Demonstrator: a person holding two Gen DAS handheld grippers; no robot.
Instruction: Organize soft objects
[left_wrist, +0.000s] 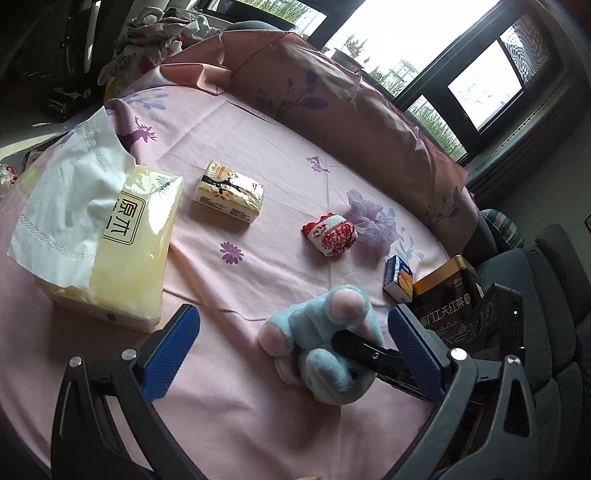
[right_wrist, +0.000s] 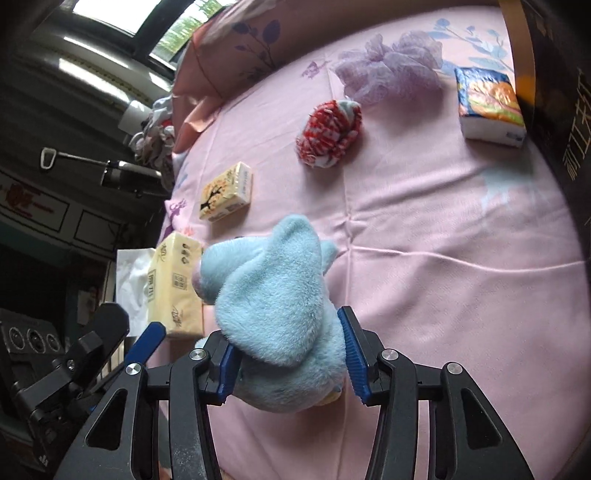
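looking along the left gripper (left_wrist: 291, 347) – fingers spread wide, nothing between them – a blue plush toy (left_wrist: 325, 347) lies on the pink sheet (left_wrist: 280, 184). right wrist view: the right gripper (right_wrist: 288, 363) – pads clamped onto the plush toy (right_wrist: 273, 295), near the tissue pack (right_wrist: 177, 280).

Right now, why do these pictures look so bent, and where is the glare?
Left wrist view: fisheye lens curves the pink sheet; windows are blown out white, and the big tissue pack shines. Right wrist view: same bending, and the blue plush toy looms large, slightly soft.
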